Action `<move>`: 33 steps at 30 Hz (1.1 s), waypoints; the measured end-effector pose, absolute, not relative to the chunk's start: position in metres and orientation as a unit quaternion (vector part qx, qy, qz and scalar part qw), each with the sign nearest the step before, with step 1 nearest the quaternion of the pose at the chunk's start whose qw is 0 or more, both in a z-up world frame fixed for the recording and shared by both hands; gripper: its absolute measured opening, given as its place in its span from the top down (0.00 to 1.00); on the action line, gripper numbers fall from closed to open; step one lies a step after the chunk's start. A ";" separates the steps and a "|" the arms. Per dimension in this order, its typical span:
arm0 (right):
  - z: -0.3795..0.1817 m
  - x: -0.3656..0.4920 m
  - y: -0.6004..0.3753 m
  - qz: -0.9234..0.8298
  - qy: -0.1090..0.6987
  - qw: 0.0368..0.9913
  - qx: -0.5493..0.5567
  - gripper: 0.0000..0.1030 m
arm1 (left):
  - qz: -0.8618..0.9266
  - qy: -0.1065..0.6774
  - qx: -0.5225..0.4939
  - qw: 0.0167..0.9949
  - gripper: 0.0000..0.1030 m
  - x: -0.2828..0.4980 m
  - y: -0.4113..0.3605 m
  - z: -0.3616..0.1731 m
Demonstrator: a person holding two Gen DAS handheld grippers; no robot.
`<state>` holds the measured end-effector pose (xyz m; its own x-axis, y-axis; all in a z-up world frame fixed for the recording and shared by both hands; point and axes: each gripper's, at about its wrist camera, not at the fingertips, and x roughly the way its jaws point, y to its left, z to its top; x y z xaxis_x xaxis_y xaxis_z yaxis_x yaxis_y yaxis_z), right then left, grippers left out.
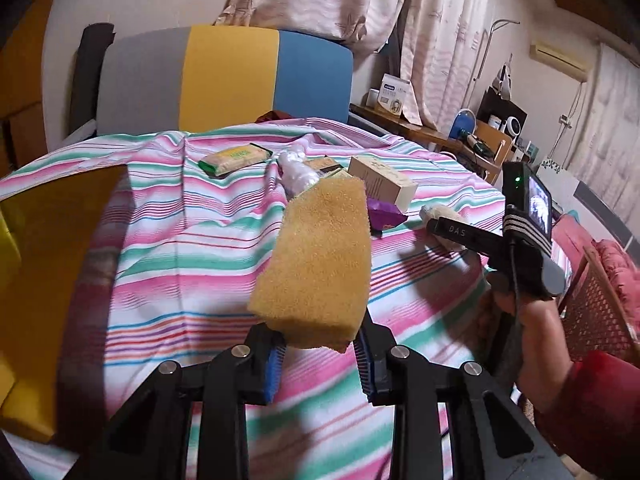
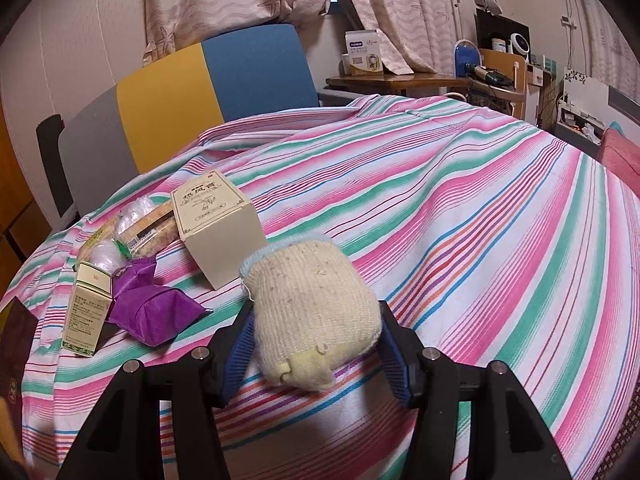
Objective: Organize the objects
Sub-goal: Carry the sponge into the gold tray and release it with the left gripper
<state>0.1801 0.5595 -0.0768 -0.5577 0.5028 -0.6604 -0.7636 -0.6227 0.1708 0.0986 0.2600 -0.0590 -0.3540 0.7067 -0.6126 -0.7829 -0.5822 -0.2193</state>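
The yellow rectangular foam sponge (image 1: 316, 264) is lifted above the desk (image 1: 180, 240), which is covered in a pink, green and white striped cloth; its long axis runs away from the left gripper (image 1: 319, 354), pointing toward the desk's far edge. That gripper's fingers (image 1: 274, 368) are pressed tight on the sponge's near end. The right gripper (image 2: 316, 356) has its fingers (image 2: 236, 354) partly open, clamped on either side of a cream knitted bundle (image 2: 314, 310) near the desk's near edge, beside a purple packet (image 2: 154, 310) and a beige carton (image 2: 218, 224).

Pouch (image 2: 154, 312) between two boxes (image 2: 218, 226) (on cloth (image 2: 460, 220)).
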 end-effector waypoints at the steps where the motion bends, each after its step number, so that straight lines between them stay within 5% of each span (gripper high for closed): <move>1: -0.076 0.181 0.559 0.853 0.225 0.372 -0.288 0.44 | 0.821 0.052 -0.344 0.453 0.70 0.097 0.256 -0.057; 23: -0.050 0.176 0.522 0.875 0.132 0.381 -0.269 0.44 | 0.880 -0.048 -0.357 0.311 0.70 0.031 0.127 -0.039; 33: -0.011 0.176 0.438 0.920 0.157 0.274 -0.232 0.44 | 0.879 -0.041 -0.404 0.249 0.69 -0.011 0.108 -0.054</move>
<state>0.1758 0.4383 -0.0111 -0.7413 0.4315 -0.5140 -0.5779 -0.7999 0.1619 -0.0107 0.1084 -0.0540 -0.5494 0.4704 -0.6906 -0.4042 -0.8729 -0.2732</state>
